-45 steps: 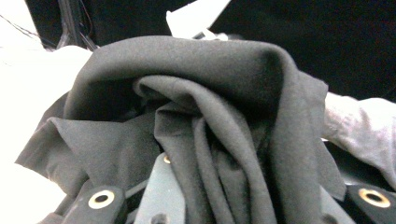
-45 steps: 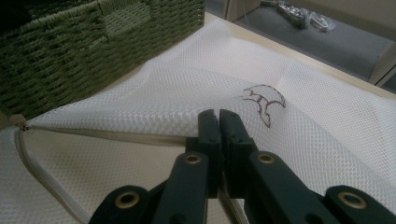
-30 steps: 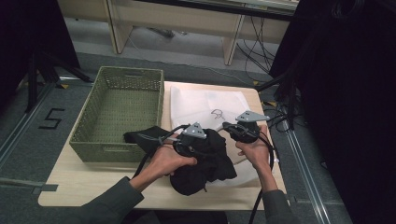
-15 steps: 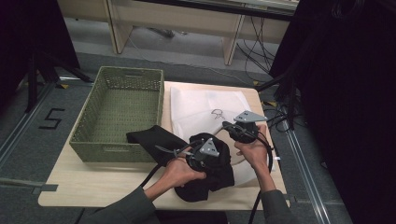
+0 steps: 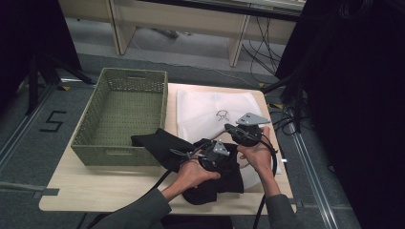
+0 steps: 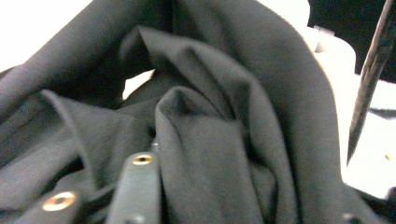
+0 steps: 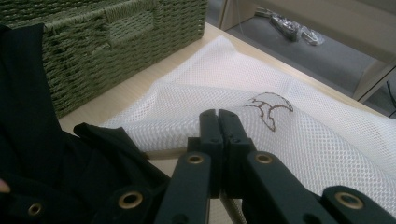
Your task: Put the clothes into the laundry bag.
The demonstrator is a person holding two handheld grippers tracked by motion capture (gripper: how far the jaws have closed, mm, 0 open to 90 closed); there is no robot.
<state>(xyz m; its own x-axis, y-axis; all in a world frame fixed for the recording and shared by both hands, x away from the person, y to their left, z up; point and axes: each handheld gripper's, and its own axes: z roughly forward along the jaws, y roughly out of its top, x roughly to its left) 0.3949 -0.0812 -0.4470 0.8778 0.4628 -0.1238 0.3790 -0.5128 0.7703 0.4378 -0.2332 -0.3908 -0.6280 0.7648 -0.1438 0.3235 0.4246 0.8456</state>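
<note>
Slippage threatens: the right gripper [image 7: 218, 122], jaws pressed together on the white mesh laundry bag's [image 5: 205, 107] edge, could lose it, while the left gripper [image 5: 206, 155], its jaw state untellable, is buried in the crumpled black fabric garment [image 6: 210, 140] at the table's near edge.

Both forearms enter from 6 o'clock; the right tool [image 7: 218, 122] has jaws pressed together, the left tool [image 5: 217, 153] sits at its 8 o'clock.

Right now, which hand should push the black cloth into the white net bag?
Probably the left. The left gripper sits right on the black cloth, its camera buried in the folds. The right gripper has its jaws shut at the edge of the white mesh bag, seemingly holding it.
</note>
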